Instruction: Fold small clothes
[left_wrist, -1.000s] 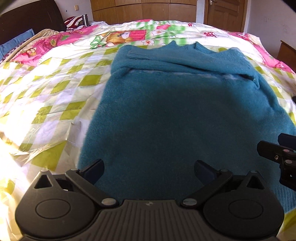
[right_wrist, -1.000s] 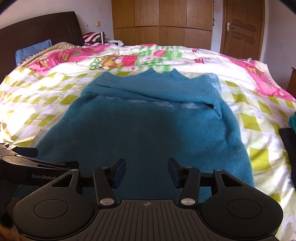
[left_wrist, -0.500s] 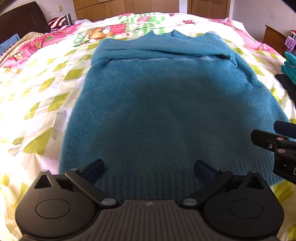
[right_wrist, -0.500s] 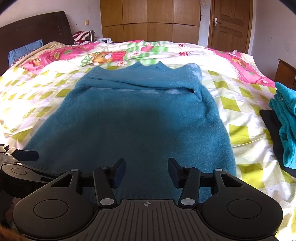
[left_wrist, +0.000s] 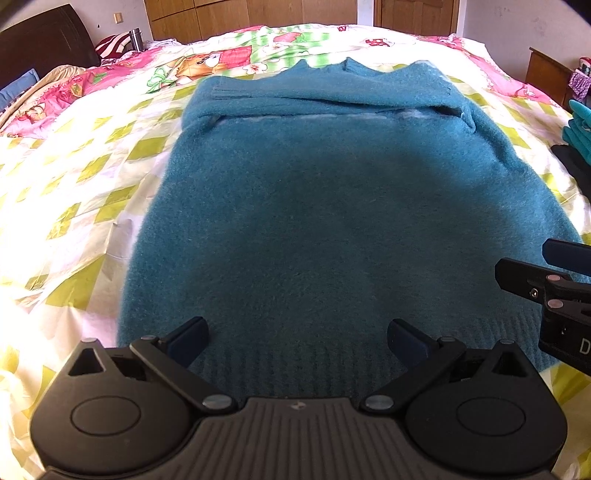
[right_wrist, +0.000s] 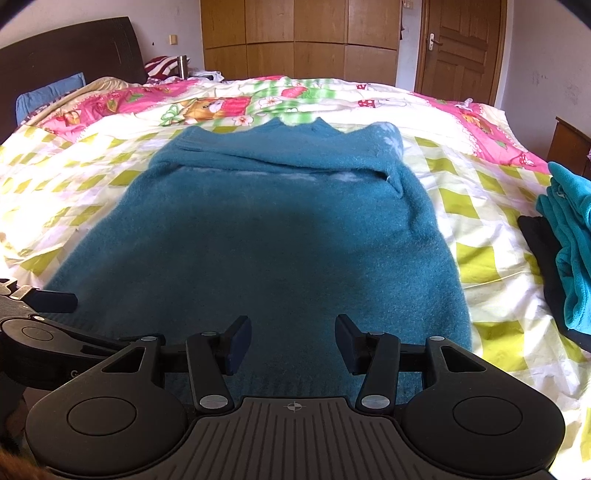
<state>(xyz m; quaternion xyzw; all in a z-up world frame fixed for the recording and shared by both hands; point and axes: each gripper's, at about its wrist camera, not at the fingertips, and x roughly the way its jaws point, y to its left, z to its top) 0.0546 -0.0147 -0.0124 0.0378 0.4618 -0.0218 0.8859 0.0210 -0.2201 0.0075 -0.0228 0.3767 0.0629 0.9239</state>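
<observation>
Lying flat on the bed (right_wrist: 480, 206): teal sweater (right_wrist: 266, 236).

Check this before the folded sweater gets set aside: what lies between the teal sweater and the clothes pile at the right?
Only bare checked quilt separates the teal sweater from the clothes pile, clearest in the right wrist view.

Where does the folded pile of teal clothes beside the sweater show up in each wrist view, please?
Left wrist: the teal pile is cut off at the right edge, upper part, beyond the sweater.
Right wrist: the teal pile lies at the right edge, mid-height, on a dark garment.
Shared landmark: the sweater's sleeve folded across its far end.
</observation>
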